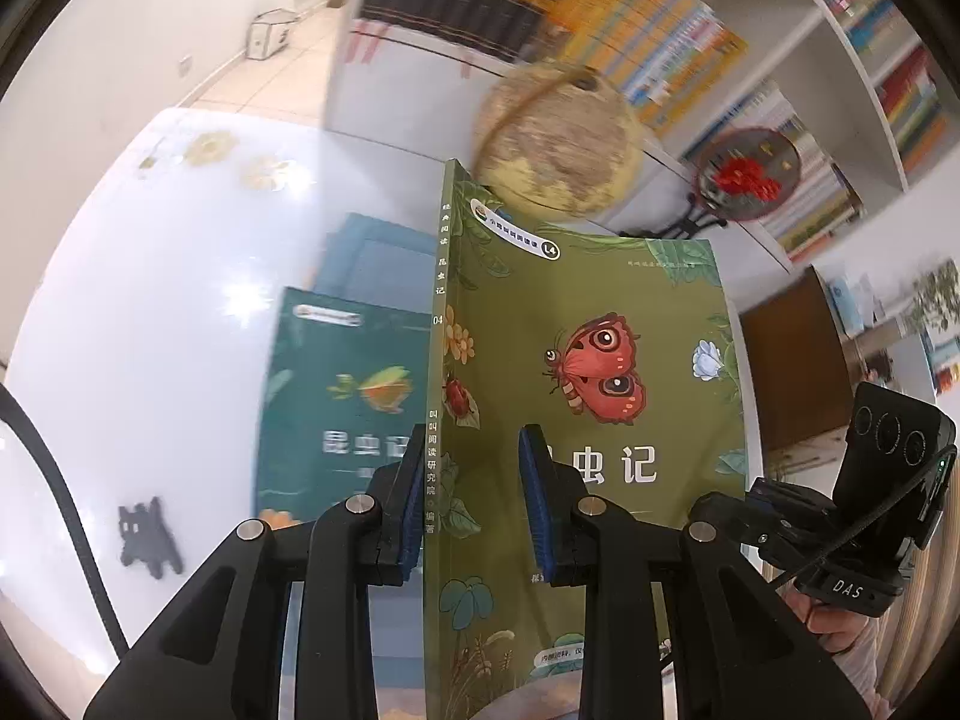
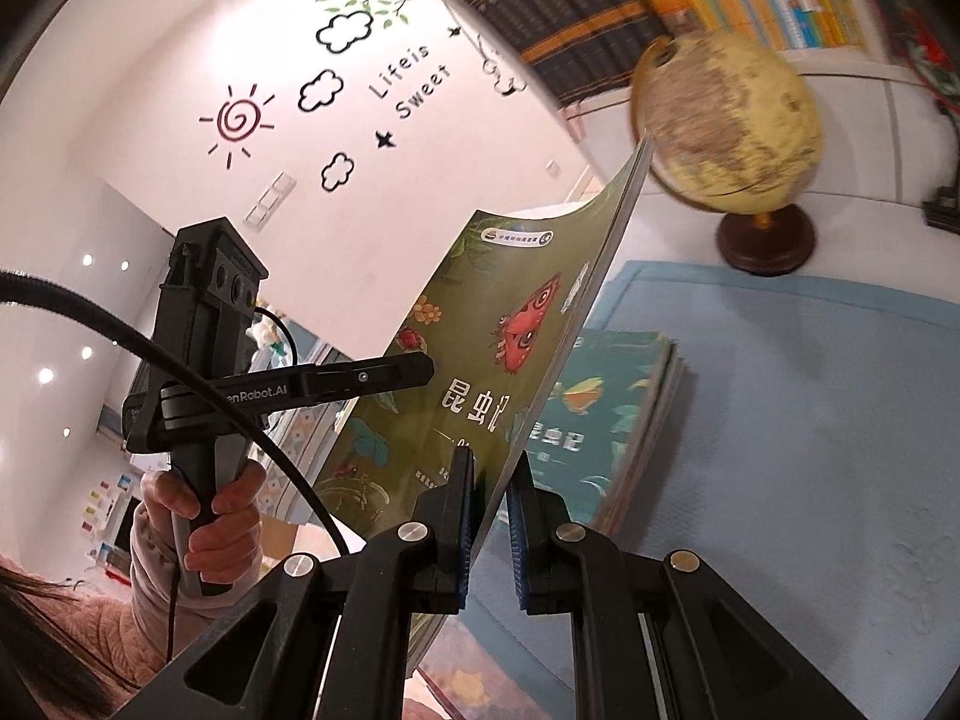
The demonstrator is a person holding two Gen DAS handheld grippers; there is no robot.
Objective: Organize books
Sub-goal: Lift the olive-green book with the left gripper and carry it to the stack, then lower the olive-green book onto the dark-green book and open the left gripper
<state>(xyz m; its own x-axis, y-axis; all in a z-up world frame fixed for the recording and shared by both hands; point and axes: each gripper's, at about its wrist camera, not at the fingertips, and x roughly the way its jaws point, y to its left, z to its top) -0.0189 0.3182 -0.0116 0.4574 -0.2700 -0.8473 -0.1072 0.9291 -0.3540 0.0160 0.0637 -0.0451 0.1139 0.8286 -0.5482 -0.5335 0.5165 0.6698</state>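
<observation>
Pale blue mat (image 2: 780, 390) spread over a glossy white tabletop (image 1: 150, 300), with a teal book stack (image 2: 618, 396) lying flat on it.

Above that stack, clear of the mat: the green butterfly book (image 1: 576, 360), raised roughly upright with its front cover facing the left wrist camera. Pinched along the spine side by the left gripper (image 1: 474, 468), one blue pad behind and one on the cover. Clamped near the lower edge by the right gripper (image 2: 493, 480), jaws clenched narrowly on the thin block of pages. Judged as mid-carry toward a place among the other books.

For a clean finish:
- Keep both clamps tight; no loosening before the book is supported.
- Hold the two grips level with each other, to avoid bending the soft cover, already bowed near its top corner.
- Steer wide of the globe (image 2: 726, 120), close behind the book's top edge on a dark wooden base.
- Square the spine with the teal stack or the shelf slot before lowering.
- Let go on the right first, then on the left.

Behind the table: white bookshelf (image 1: 870, 60) packed with dark and bright spines, and a round red embroidered fan (image 1: 747, 174) on a stand. On the wall, sun and cloud decals (image 2: 240, 120). On the tabletop, a small black cat sticker (image 1: 150, 540). Tiled floor beyond.
</observation>
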